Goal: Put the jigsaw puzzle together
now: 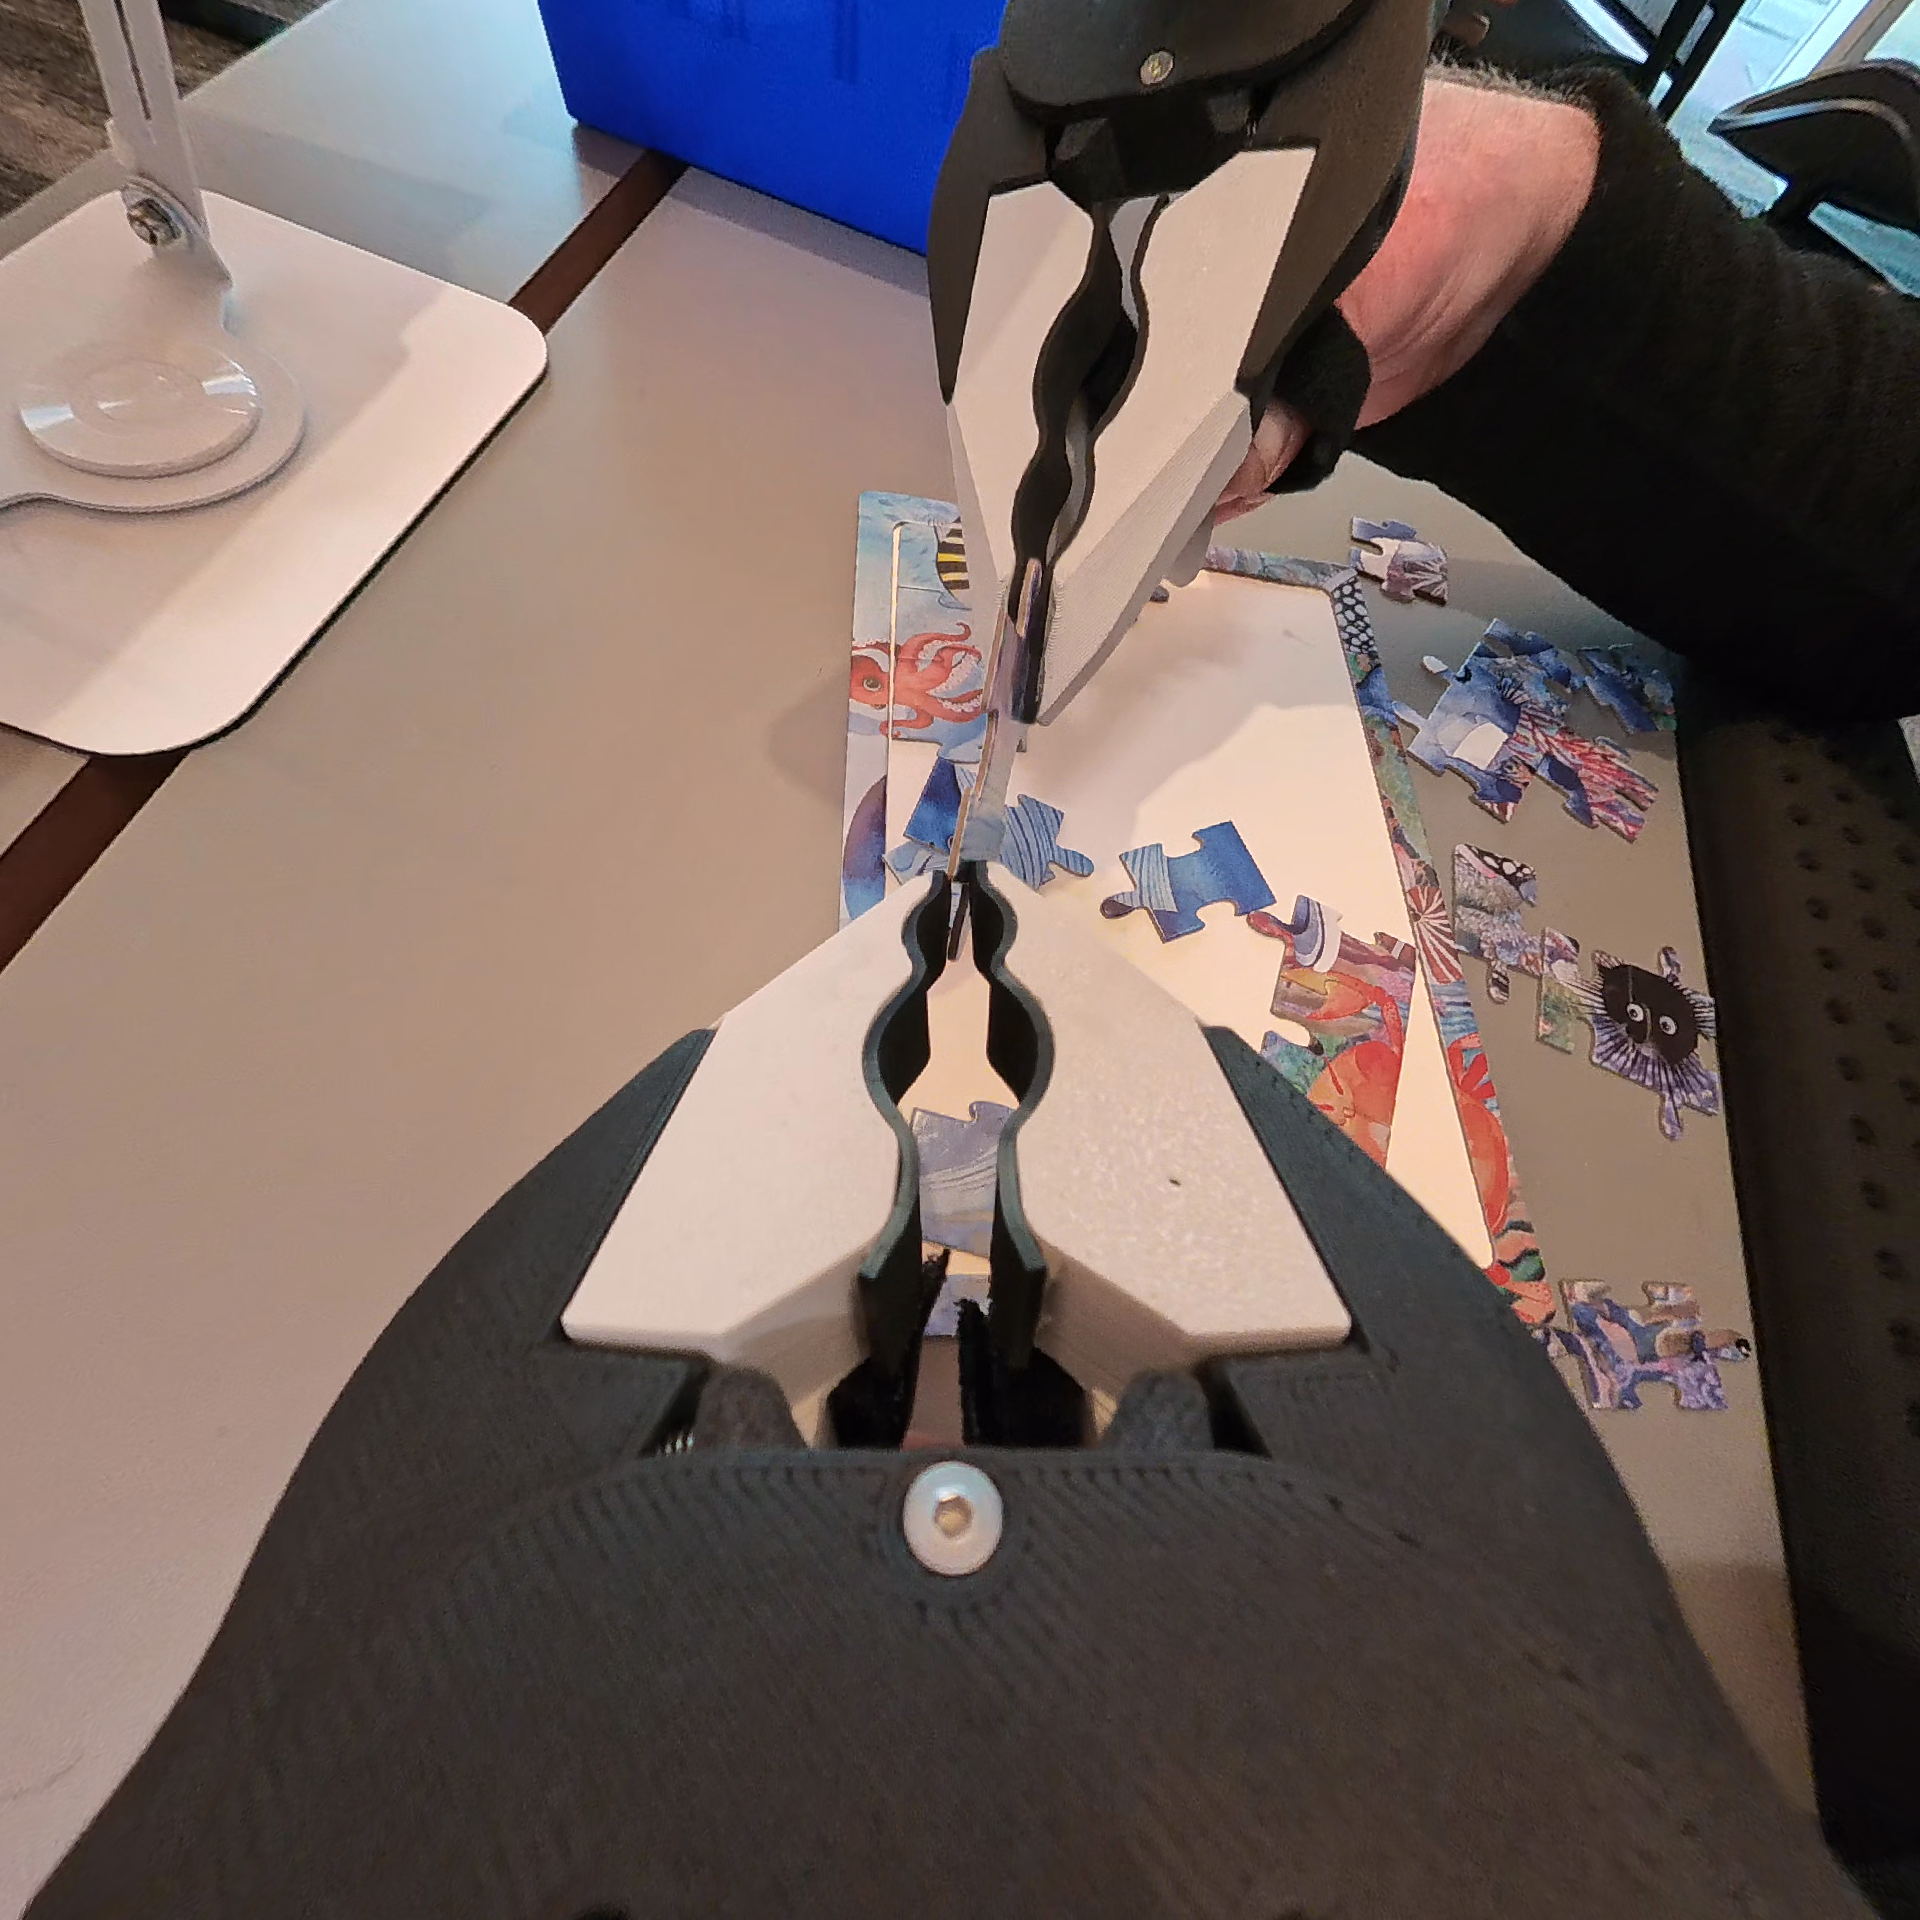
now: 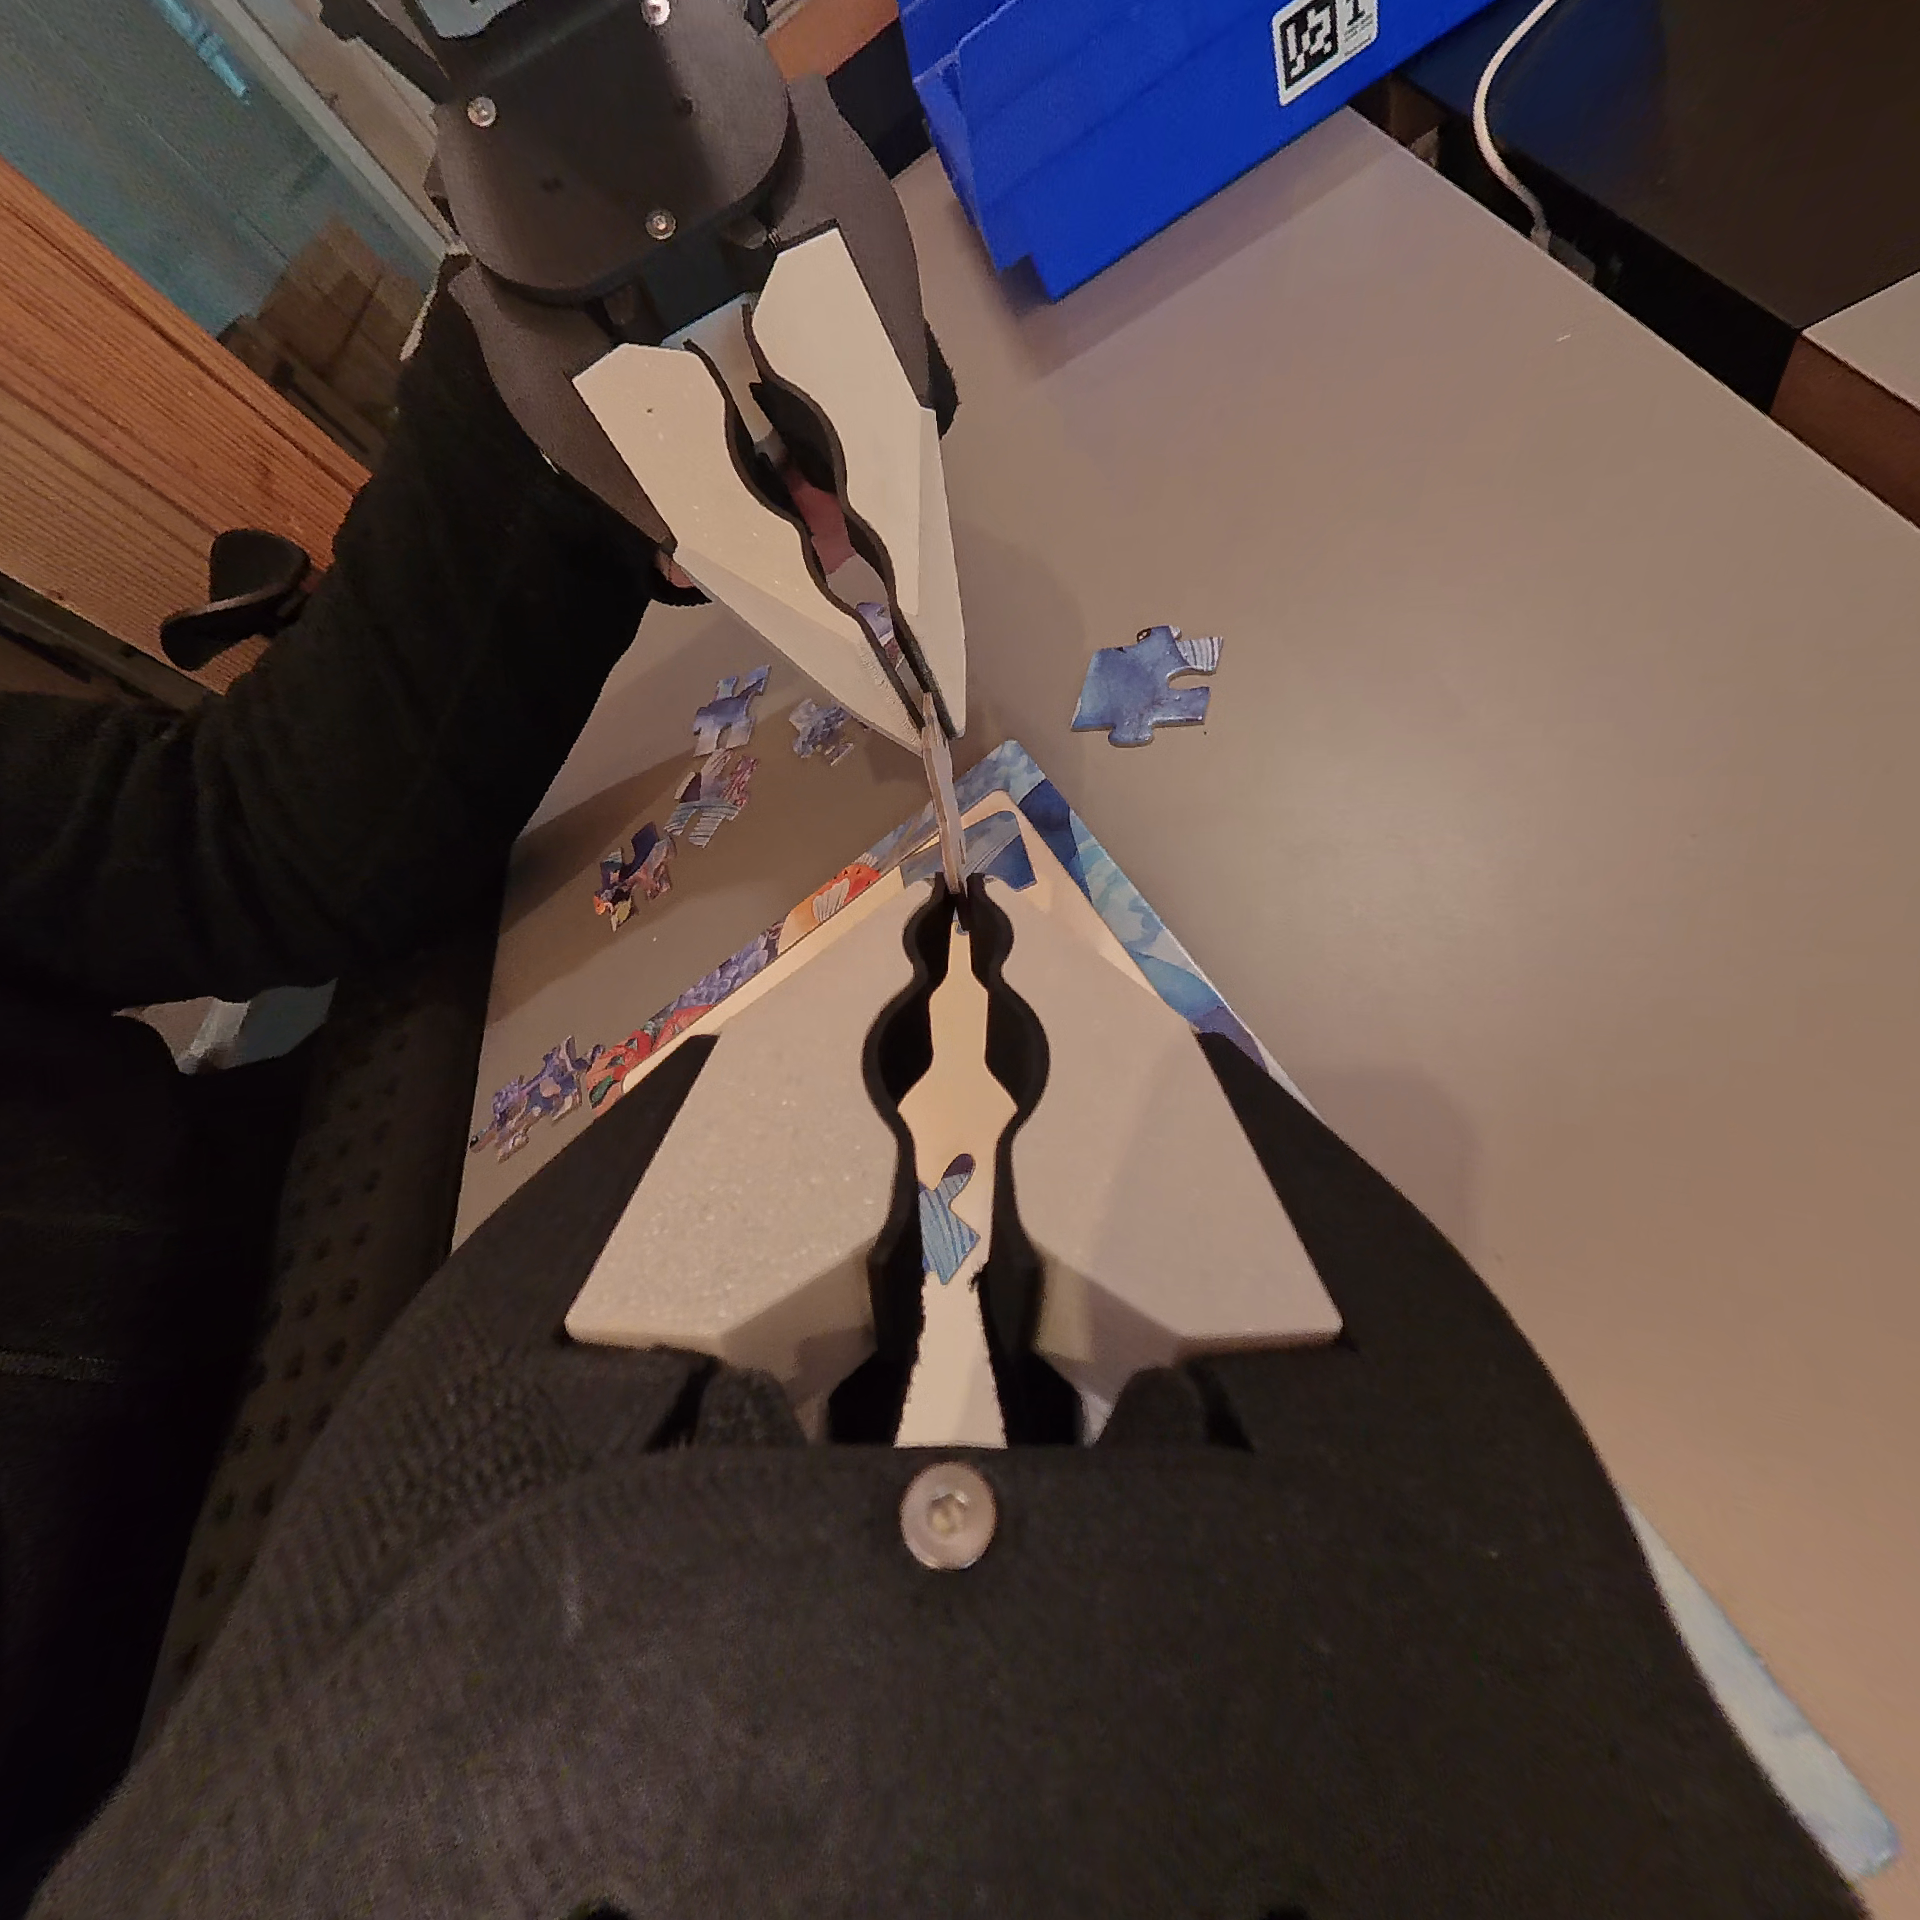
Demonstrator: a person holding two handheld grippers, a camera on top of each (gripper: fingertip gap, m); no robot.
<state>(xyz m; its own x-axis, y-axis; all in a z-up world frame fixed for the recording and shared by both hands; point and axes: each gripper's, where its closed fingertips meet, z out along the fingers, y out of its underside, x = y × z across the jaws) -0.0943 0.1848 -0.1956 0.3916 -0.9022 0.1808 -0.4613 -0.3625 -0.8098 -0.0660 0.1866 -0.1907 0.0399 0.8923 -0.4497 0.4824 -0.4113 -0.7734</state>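
Observation:
A puzzle tray (image 1: 1247, 727) with a white floor and a painted sea-creature frame lies on the grey table; it also shows in the right wrist view (image 2: 1132, 904). My left gripper (image 1: 961, 899) and my right gripper (image 2: 956, 906) face each other tip to tip above the tray's left part. Both are shut on the same thin puzzle piece (image 1: 992, 790), held edge-on in the air between them (image 2: 945, 821). I cannot tell whether it is one piece or two joined. The right gripper (image 1: 1023, 665) comes in from above, and the left gripper (image 2: 930, 717) shows in the right wrist view.
An octopus section (image 1: 925, 675), a crab section (image 1: 1340, 1039) and a striped blue piece (image 1: 1195, 878) lie in the tray. Several loose pieces (image 1: 1527, 727) lie right of it, one blue piece (image 2: 1143, 686) left. A blue bin (image 1: 769, 94) and a white stand base (image 1: 208, 436) stand behind. Less than 4 cm separates the two grippers' tips. It is some 12 centimetres from my right tips to the octopus section (image 1: 925, 675).

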